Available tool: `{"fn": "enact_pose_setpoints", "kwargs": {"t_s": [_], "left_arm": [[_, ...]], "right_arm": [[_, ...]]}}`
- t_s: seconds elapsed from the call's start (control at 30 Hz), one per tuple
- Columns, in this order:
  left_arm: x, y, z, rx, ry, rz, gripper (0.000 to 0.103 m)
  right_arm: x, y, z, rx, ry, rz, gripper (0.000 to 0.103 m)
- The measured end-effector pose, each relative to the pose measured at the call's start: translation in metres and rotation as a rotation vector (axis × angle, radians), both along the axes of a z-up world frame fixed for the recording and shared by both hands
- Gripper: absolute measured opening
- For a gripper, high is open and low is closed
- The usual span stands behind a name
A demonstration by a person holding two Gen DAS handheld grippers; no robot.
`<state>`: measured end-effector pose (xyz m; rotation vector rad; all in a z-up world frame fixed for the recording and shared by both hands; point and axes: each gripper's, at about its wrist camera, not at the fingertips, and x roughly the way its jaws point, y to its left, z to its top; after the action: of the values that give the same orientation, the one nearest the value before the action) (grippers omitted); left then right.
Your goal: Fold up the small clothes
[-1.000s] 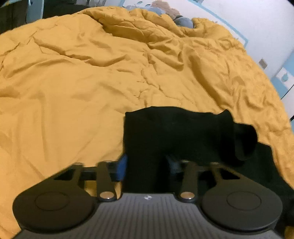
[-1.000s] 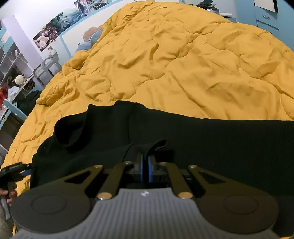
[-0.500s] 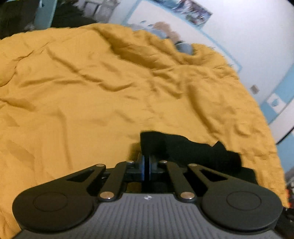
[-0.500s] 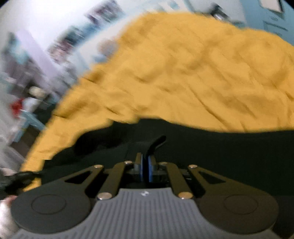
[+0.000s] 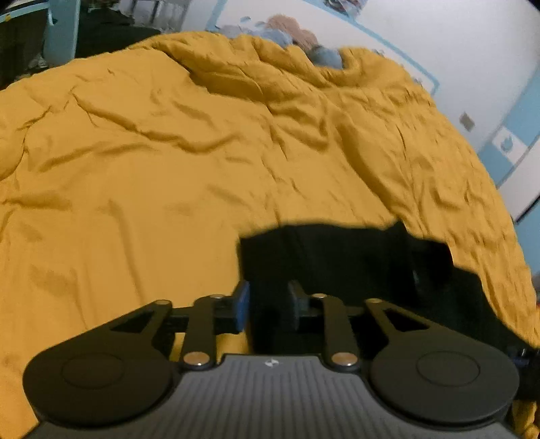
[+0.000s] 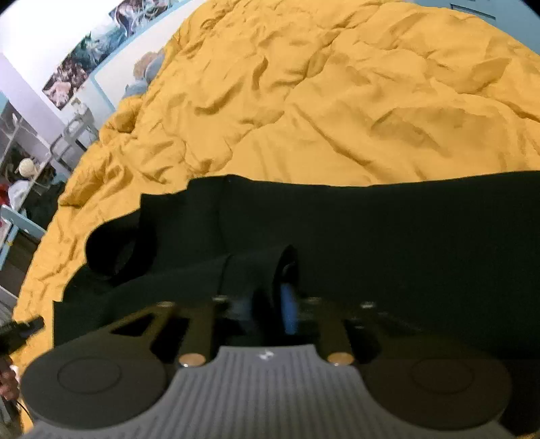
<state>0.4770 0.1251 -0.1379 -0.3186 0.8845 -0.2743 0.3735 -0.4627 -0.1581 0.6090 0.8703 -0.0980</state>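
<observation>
A small black garment (image 5: 341,256) lies on the yellow quilt (image 5: 168,169). In the left wrist view my left gripper (image 5: 268,309) is open, its blue-padded fingers apart over the garment's near left edge. In the right wrist view the same black garment (image 6: 371,229) spreads wide across the quilt (image 6: 337,101), with a rolled cuff at its left end. My right gripper (image 6: 266,304) has its fingers slightly parted, with a fold of black cloth standing between them; the view is blurred there.
The rumpled quilt covers the whole bed. Plush toys (image 5: 290,30) lie at the head of the bed by the white wall. Shelves and a chair (image 6: 40,162) stand beyond the bed's left edge. The other gripper's tip (image 6: 20,329) shows at the lower left.
My left gripper shut half a second ago and has now opened again over the garment's edge. My right gripper, shut before, has parted its fingers. The garment now lies wider.
</observation>
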Motion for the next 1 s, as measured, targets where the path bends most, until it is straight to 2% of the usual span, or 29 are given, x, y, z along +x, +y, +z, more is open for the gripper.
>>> {"fn": "enact_pose_setpoints", "kwargs": {"t_s": [0.07, 0.17, 0.23, 0.3, 0.37, 0.47, 0.57, 0.63, 0.67, 0.73, 0.8, 0.87, 1.0], "left_arm": [[-0.015, -0.005, -0.003, 0.007, 0.023, -0.042, 0.029], [-0.041, -0.010, -0.002, 0.052, 0.033, -0.079, 0.029], [-0.059, -0.010, 0.001, 0.084, 0.022, -0.120, 0.034], [-0.077, -0.011, 0.003, 0.136, 0.003, -0.157, 0.047], [-0.094, -0.013, 0.005, 0.204, -0.014, -0.202, 0.054], [-0.111, -0.018, 0.004, 0.268, -0.023, -0.271, 0.065], [-0.119, -0.032, -0.005, 0.387, -0.069, -0.301, 0.067], [-0.117, -0.042, -0.015, 0.451, -0.064, -0.315, 0.067], [-0.116, -0.047, -0.020, 0.476, -0.062, -0.317, 0.065], [-0.114, -0.050, -0.026, 0.517, -0.068, -0.301, 0.047], [-0.114, -0.050, -0.025, 0.496, -0.071, -0.294, 0.026], [-0.114, -0.049, -0.020, 0.469, -0.081, -0.296, 0.011], [-0.116, -0.047, -0.007, 0.530, -0.119, -0.260, 0.007]], "right_arm": [[-0.009, 0.001, 0.001, 0.031, 0.001, 0.011, 0.037], [-0.018, 0.007, 0.001, 0.025, -0.002, 0.028, 0.037], [-0.021, 0.012, 0.000, 0.001, -0.004, 0.043, 0.036], [-0.022, 0.015, -0.003, -0.029, 0.005, 0.038, 0.031], [-0.024, 0.016, -0.005, -0.059, 0.005, 0.031, 0.018], [-0.026, 0.014, -0.005, -0.078, 0.009, 0.017, 0.005], [-0.026, 0.013, -0.005, -0.080, 0.010, 0.002, 0.000], [-0.024, 0.015, -0.003, -0.092, 0.012, 0.000, 0.000], [-0.024, 0.017, -0.002, -0.099, 0.013, 0.001, 0.000], [-0.024, 0.020, 0.001, -0.120, 0.012, 0.005, 0.000], [-0.025, 0.023, 0.006, -0.130, 0.007, 0.010, 0.000], [-0.026, 0.026, 0.015, -0.136, -0.009, 0.019, 0.000], [-0.038, 0.026, 0.044, -0.096, -0.096, 0.031, 0.000]]}}
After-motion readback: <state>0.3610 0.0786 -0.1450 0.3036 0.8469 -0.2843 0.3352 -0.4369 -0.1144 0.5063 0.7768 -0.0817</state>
